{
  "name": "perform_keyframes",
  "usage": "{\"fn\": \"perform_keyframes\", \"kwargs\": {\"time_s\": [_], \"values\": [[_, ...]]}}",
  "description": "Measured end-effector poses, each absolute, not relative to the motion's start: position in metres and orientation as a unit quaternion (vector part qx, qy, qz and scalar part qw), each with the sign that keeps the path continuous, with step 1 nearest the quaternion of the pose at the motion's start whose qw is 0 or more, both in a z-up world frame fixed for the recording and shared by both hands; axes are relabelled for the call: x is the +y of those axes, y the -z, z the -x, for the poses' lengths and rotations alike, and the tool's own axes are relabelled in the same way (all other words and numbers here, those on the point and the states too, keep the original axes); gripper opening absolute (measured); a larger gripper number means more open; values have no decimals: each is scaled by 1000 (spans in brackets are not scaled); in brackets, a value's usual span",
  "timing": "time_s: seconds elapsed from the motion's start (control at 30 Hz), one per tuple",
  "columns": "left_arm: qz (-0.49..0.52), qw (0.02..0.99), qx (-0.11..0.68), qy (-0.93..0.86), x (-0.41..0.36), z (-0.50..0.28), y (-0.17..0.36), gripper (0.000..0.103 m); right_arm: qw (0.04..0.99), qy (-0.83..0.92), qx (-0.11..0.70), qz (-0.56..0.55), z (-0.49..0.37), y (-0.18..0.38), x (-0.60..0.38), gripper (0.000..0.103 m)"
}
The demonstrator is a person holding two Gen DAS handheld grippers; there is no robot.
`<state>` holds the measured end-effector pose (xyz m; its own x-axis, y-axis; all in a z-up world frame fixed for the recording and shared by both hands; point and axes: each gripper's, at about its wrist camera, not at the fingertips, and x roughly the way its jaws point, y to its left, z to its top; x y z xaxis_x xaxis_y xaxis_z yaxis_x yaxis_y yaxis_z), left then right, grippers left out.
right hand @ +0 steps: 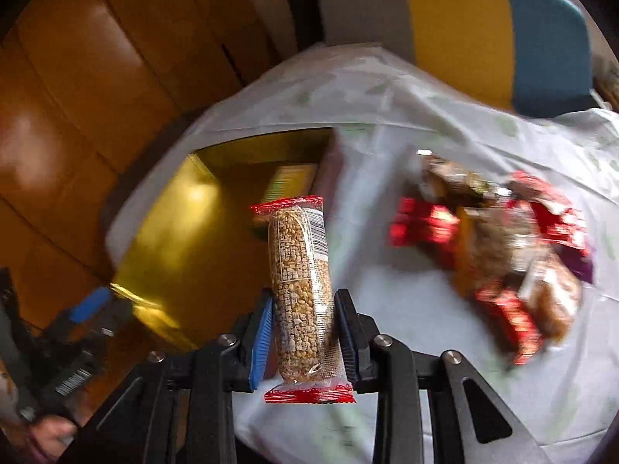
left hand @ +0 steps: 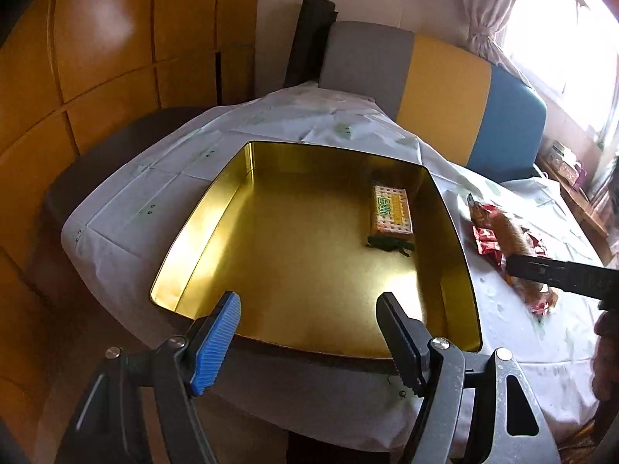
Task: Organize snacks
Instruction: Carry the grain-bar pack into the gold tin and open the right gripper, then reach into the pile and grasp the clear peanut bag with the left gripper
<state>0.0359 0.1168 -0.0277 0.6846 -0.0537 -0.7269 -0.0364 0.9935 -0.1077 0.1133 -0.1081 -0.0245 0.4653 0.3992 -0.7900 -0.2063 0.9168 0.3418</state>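
A clear-wrapped grain bar (right hand: 302,294) with red crimped ends was pinched between the fingers of the right gripper (right hand: 303,311), held clear of the white tablecloth (right hand: 406,309). The left gripper (left hand: 309,321) was held with its fingers spread and nothing between them, above the near rim of the gold tin (left hand: 309,255). Inside the tin, toward two o'clock, one packet (left hand: 391,214) lay flat. At three o'clock, outside the tin, the snack pile (left hand: 499,239) rested on the cloth.
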Motion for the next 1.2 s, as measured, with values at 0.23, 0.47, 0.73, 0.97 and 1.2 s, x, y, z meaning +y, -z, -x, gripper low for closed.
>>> {"fn": "perform_keyframes", "kwargs": {"time_s": [0.23,0.47,0.73,0.97,1.2], "values": [[58,916,396,-10,126,-34,27,73,837,-196,505,-83,-124,30,-43,32],[57,912,406,-23,132,-32,34,73,837,-180,516,-9,-131,54,-9,32],[49,912,407,-20,128,-30,36,73,839,-173,516,-12,-129,63,-18,33],[39,914,402,-16,122,-26,33,73,855,-168,491,-12,-116,51,-25,33],[31,915,403,-14,115,-24,32,73,876,-149,458,-18,-105,32,-45,33]]}}
